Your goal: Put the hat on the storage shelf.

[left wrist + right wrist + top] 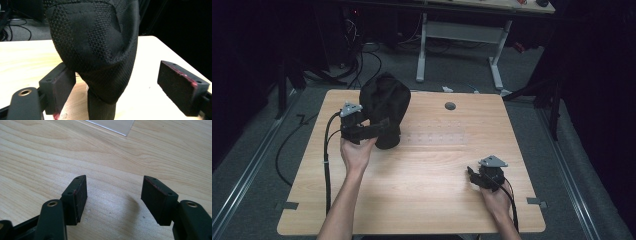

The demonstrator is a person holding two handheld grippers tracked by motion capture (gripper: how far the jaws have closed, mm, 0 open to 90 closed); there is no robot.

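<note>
No brand, label or readable writing shows on any item.

My left gripper [382,125] is held above the far left part of the surface [427,170]. Its jaws are spread wide, one on each side of the black bag [384,107]. In the left gripper view the bag [97,47] hangs directly ahead between the jaws, its woven fabric bulging toward me and narrowing to a lower end near the surface [25,60]. The left pad [65,81] lies against or just beside the fabric; the right pad [176,86] is apart from it. Whether the bag's lower end touches the surface I cannot tell.

My right gripper [472,175] rests low at the near right part of the surface, well apart from the bag. Its jaws stand wide with bare wood [112,195] between them, gripping nothing. Ahead of this gripper [113,195] a pale flat sheet corner [112,126] lies on the surface.

Beyond the bag, a grey round cap [450,106] sits in the surface. Cables [362,65] and a white desk frame [462,37] occupy the floor behind.
</note>
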